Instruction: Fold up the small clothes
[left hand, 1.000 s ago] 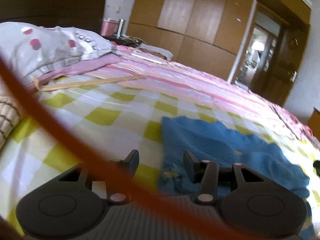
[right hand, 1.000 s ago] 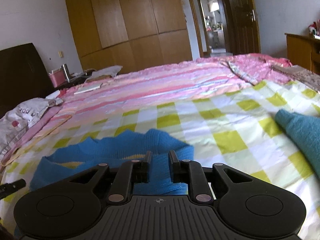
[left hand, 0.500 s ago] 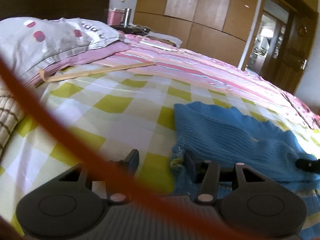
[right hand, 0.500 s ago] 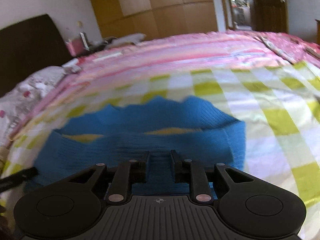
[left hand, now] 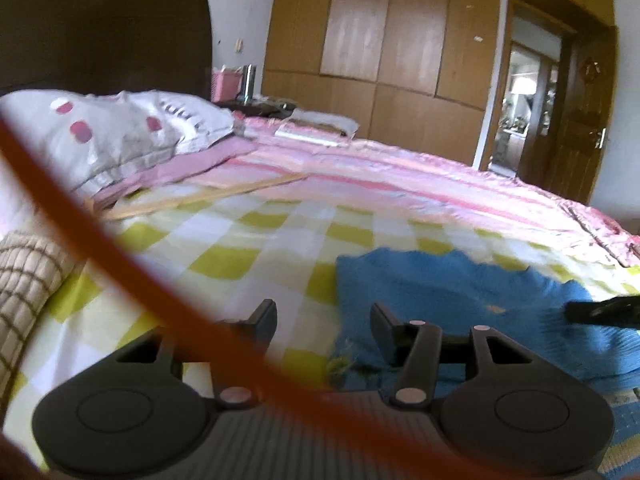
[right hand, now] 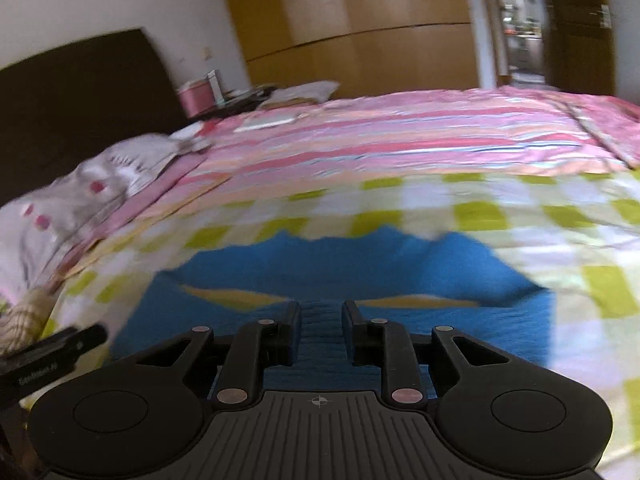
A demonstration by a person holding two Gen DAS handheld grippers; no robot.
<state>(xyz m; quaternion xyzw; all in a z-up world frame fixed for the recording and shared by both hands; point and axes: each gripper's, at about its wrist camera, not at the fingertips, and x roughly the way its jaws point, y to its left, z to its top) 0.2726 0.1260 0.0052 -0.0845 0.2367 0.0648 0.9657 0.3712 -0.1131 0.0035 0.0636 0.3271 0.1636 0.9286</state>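
Wooden wardrobe doors (left hand: 400, 32) back a bed spread with a yellow-and-white checked sheet (left hand: 256, 240) and a pink striped quilt (right hand: 400, 140). On the checks lies a blue ribbed knit sweater (right hand: 340, 268), its far edge scalloped. Over its near edge the right gripper (right hand: 321, 320) has narrow jaws that are opening, the knit between them. The left gripper (left hand: 323, 318) stands half open at the sweater's corner, gripping nothing

an orange strap (left hand: 120, 264), blurred, hides part of the left tool (left hand: 323, 322).
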